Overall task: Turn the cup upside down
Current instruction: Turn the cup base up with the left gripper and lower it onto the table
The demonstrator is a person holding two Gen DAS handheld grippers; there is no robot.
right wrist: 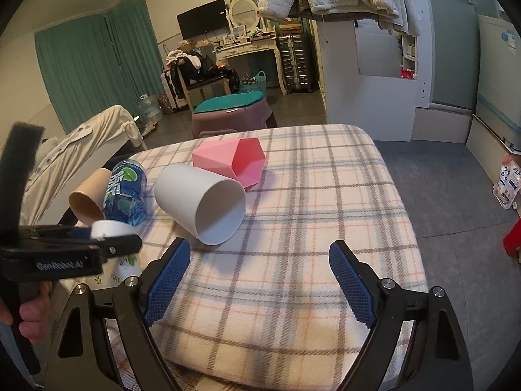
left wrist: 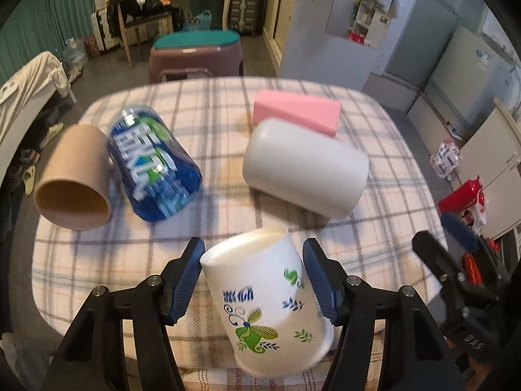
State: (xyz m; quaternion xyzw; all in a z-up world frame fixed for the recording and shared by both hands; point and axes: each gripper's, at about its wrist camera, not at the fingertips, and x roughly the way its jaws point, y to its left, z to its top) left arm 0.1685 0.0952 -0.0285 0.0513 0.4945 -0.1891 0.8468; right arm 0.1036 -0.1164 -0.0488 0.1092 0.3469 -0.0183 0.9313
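A white paper cup with green and blue leaf prints [left wrist: 267, 303] stands between the fingers of my left gripper [left wrist: 254, 280]. It is base up, wide rim down, and tilted. The right pad touches it; a small gap shows at the left pad. In the right wrist view the cup [right wrist: 112, 228] shows behind the left gripper [right wrist: 81, 247]. My right gripper [right wrist: 257, 280] is open and empty over the plaid table's front. Its finger [left wrist: 436, 260] shows at the right of the left wrist view.
On the plaid table [right wrist: 325, 211] lie a plain white cup [right wrist: 202, 202], a pink faceted cup [right wrist: 234, 163], a blue can [right wrist: 125, 192] and a tan cup [right wrist: 88, 198], all on their sides. A purple stool [right wrist: 231, 114] stands behind the table.
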